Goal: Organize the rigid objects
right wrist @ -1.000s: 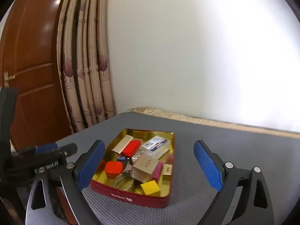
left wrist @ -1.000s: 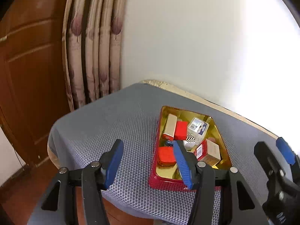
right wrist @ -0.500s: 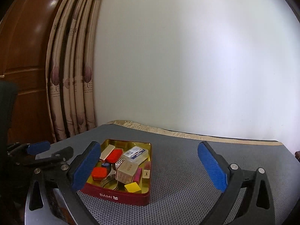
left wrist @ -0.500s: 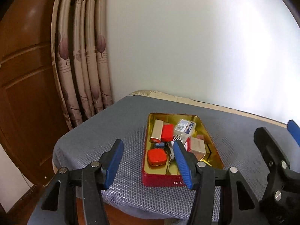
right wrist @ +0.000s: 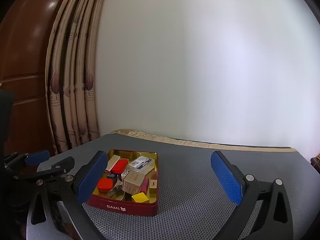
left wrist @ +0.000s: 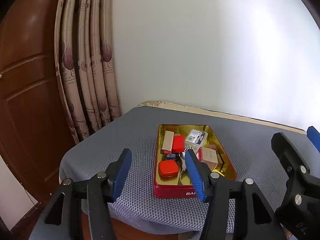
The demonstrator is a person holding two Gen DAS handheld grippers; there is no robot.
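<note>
I am hovering both grippers empty near the tin of small things on the worktop: right gripper gaping wide, left gripper half open. Next, I am picking one piece.

A red tin of small objects sits on the grey mat, beyond empty, parted fingers.

My left gripper: jaws partly apart, nothing between the pads, pointing slightly downward.
My right gripper: jaws spread wide, holding nothing, tilted slightly down.
Side by side: left beside right.
</note>
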